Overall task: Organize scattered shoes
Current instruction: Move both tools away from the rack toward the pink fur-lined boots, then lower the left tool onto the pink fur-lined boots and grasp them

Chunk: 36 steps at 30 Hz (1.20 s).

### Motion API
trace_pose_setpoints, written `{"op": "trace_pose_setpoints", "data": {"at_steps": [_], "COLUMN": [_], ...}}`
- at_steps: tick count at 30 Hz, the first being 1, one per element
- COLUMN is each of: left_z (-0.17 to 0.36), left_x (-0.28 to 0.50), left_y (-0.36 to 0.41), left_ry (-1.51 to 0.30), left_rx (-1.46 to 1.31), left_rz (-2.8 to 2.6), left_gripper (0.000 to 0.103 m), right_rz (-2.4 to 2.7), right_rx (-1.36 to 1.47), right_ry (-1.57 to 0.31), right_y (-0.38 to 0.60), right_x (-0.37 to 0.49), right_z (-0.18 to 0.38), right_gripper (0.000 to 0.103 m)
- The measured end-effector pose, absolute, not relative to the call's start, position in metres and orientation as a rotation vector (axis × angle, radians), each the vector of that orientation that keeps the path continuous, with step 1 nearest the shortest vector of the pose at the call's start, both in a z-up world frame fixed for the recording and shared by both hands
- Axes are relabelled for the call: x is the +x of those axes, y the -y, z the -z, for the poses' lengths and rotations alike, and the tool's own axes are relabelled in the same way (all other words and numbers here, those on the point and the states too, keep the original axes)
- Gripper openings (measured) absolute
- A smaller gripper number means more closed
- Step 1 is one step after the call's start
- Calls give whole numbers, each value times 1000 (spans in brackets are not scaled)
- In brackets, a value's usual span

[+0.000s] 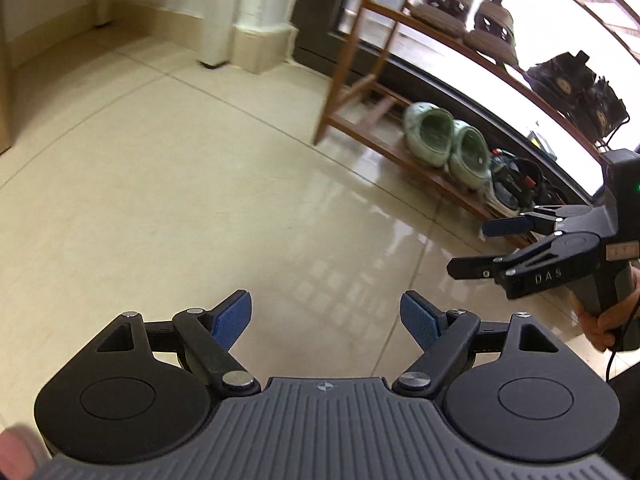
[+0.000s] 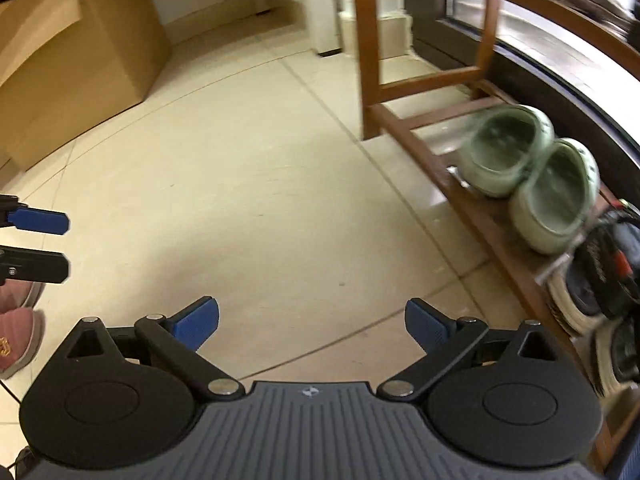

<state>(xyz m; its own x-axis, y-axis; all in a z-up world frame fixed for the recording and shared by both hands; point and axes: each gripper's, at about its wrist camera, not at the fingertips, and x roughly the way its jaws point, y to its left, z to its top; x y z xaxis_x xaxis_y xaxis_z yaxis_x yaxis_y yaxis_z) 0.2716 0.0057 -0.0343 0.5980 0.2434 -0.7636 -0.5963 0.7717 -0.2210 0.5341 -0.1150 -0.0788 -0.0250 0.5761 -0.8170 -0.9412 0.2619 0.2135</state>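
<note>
A pair of pale green clogs (image 1: 448, 142) (image 2: 532, 176) stands side by side on the lower shelf of a wooden shoe rack (image 1: 352, 80) (image 2: 400, 128). Dark sneakers (image 1: 516, 184) (image 2: 600, 280) sit beside them on the same shelf. Brown shoes (image 1: 468, 12) and black shoes (image 1: 576, 84) rest on the upper shelf. Pink shoes (image 2: 16, 340) lie on the floor at the left edge. My left gripper (image 1: 326, 320) (image 2: 66, 244) hangs open over bare floor with nothing between its pads. My right gripper (image 2: 312, 324) (image 1: 469, 248) is open and empty too, close in front of the rack.
Cream floor tiles (image 1: 180, 180) stretch in front of the rack. A cardboard box (image 2: 80, 60) stands at the far left. A white column base (image 1: 256, 40) and a dark window frame (image 1: 500, 92) lie behind the rack. A hand (image 1: 600, 320) holds the right gripper's handle.
</note>
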Motion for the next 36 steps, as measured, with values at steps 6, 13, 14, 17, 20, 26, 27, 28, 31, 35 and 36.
{"op": "trace_pose_setpoints", "data": {"at_steps": [6,13,14,17,20,26,27,28,31,35,36], "left_z": [27,20,19,19,19,25,27,28,37,55,59], "left_x": [209,135,123,91,56,4,-2,-9,-32,-49,-53], "left_y": [-9,-3,-1,5,9,13,14,14,15,11,9], "left_ry": [-803,-831,-836,-862,-888,-970,-981,-992,-1031,-1100,-1114], "left_rx": [-515,-487,-476,-455,-477,-473,-472,-471,-452,-388,-381], "left_rz": [-598,-686,-701,-745,-805,-907,-913,-919,-915,-894,-882], "left_gripper": [83,83,83,83,83,83,83,83,83,83,83], "right_rz": [-1332,-1357,-1359,-1364,-1368,-1380,-1383,-1384,-1386,-1381,-1379], "right_rx": [-503,-531,-538,-548,-552,-565,-567,-569,-574,-575,-576], "right_ry": [-981,-1011,-1012,-1015,-1020,-1032,-1033,-1032,-1035,-1044,-1045], "right_y": [99,88,86,83,80,75,74,74,73,72,72], "right_x": [519,505,502,497,494,483,482,481,477,476,476], "right_z": [74,76,76,76,78,81,81,81,82,82,82], "right_gripper": [101,101,101,101,101,101,101,101,101,101,101]}}
